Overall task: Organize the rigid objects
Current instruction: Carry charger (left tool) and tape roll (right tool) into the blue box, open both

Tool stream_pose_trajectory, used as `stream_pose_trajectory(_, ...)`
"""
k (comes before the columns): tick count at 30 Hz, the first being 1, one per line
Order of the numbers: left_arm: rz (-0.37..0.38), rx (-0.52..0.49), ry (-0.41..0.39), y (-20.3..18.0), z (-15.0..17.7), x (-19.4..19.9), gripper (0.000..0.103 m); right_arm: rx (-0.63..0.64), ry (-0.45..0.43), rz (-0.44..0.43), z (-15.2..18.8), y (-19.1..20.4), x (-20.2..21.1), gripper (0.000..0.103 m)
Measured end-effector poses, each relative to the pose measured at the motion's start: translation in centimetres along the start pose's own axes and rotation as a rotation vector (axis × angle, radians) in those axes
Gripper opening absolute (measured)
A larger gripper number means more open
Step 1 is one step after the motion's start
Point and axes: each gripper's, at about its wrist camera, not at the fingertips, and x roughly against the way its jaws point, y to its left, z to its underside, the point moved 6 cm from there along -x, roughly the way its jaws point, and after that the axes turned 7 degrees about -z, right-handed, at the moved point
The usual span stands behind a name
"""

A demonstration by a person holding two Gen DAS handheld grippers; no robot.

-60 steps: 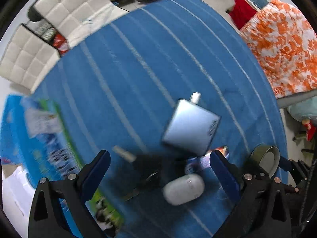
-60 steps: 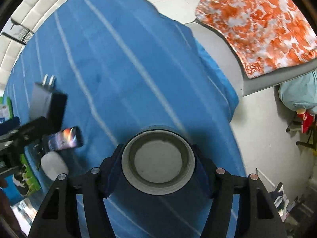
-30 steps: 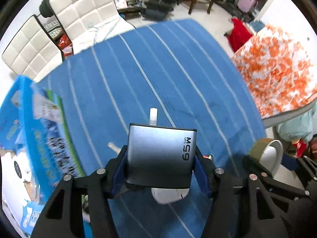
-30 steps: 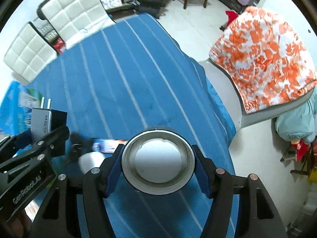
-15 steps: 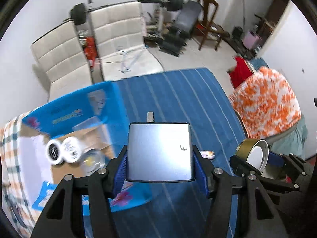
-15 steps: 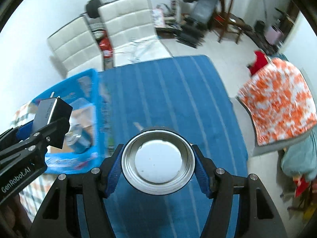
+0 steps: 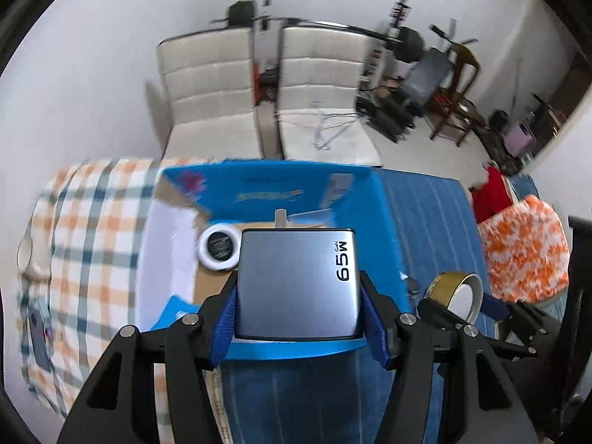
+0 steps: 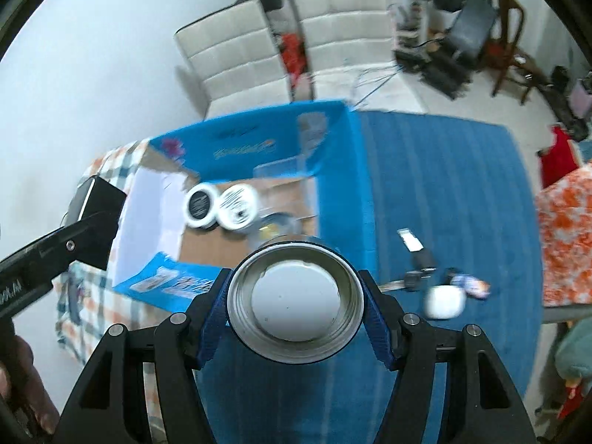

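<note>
In the left wrist view, the left hand-held gripper (image 7: 298,312) was clamped on a grey 65W charger (image 7: 298,285), gripped by its 2 flat sides so that the plug prong pointed away from the camera. The charger was held in the air above the near wall of an open blue cardboard box (image 7: 273,192), apparently so that it could be let go straight into the box. A white round tin (image 7: 218,248) already lay inside on the cardboard floor. At the right edge, a tape roll (image 7: 458,292) was seen in the other gripper, just beside the box's right side.

In the right wrist view, the right hand-held gripper (image 8: 294,305) was closed on the tape roll (image 8: 294,298), pinched across its outer rim with the hollow core facing the camera. It was carried above the near right corner of the blue cardboard box (image 8: 333,137), in which 2 white round tins (image 8: 220,205) lay. Small items, among them a white case (image 8: 444,301), remained on the blue striped cover (image 8: 444,185), judged as left to collect.
</note>
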Motion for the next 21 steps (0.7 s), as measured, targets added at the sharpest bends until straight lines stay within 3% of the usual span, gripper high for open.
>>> stream_pose_trajectory(6, 0.014, 0.119, 0.108, 5.8, 0.9, -4.1, 0.056, 0.011, 0.074, -0.073, 0.2, 2.8, -6.8, 0.067)
stream_pose_trajectory(11, 0.045, 0.16, 0.236, 8.4, 1.9, -9.0, 0.056, 0.012, 0.128, -0.116, 0.1, 4.9, -11.5, 0.067)
stream_pose_trajectory(14, 0.038, 0.148, 0.291, 8.9, 2.5, -11.3, 0.056, 0.031, 0.161, -0.075, 0.6, 5.7, -14.0, 0.067)
stream_pose_trajectory(17, -0.019, 0.091, 0.302, 9.3, 2.8, -13.0, 0.056, 0.029, 0.189, -0.062, 0.9, 5.9, -15.6, 0.067)
stream_pose_trajectory(21, 0.018, 0.103, 0.344, 9.3, 3.2, -14.6, 0.056, 0.03, 0.201, -0.053, 0.9, 6.2, -17.3, 0.068)
